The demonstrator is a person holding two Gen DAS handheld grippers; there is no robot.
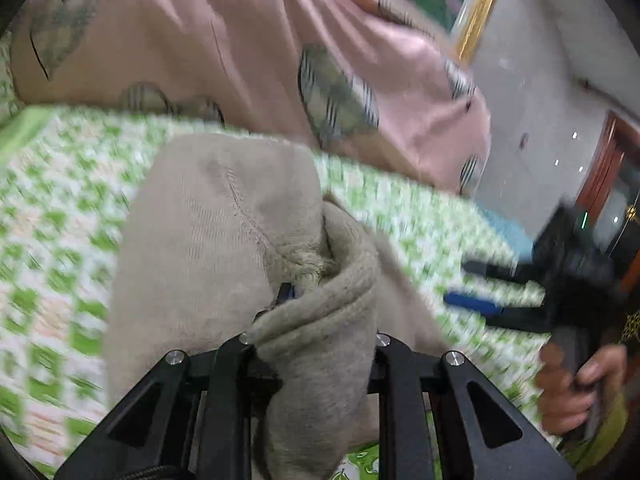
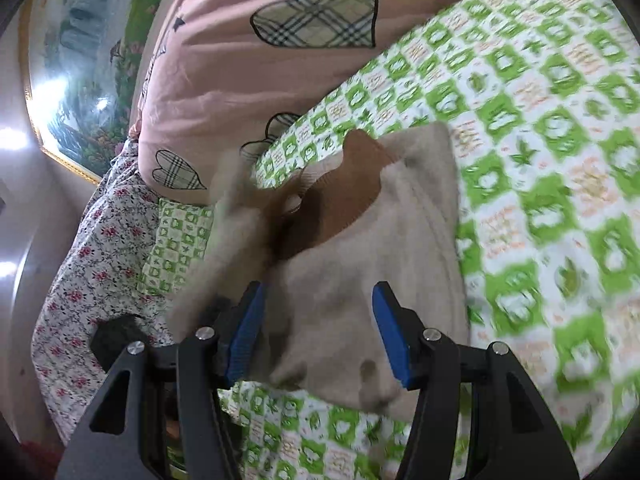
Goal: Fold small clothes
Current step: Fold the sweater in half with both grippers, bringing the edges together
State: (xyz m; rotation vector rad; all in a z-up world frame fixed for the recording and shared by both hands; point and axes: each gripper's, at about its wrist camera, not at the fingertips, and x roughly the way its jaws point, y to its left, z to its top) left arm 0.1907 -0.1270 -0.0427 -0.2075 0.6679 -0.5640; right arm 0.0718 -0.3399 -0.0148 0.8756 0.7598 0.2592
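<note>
Here the left gripper (image 1: pixel 316 320) jaws are clamped on a fold of the small beige knit garment (image 1: pixel 224 216). Right gripper (image 2: pixel 320 332) jaws wide, over it. Garment lies on green-and-white checked bedsheet (image 2: pixel 540 160), beside pink heart-print pillow (image 2: pixel 248 64).

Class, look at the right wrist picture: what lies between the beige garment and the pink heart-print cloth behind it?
In the right wrist view, a strip of the green-and-white checked sheet separates the beige garment from the pink cloth; nothing else lies there.
</note>
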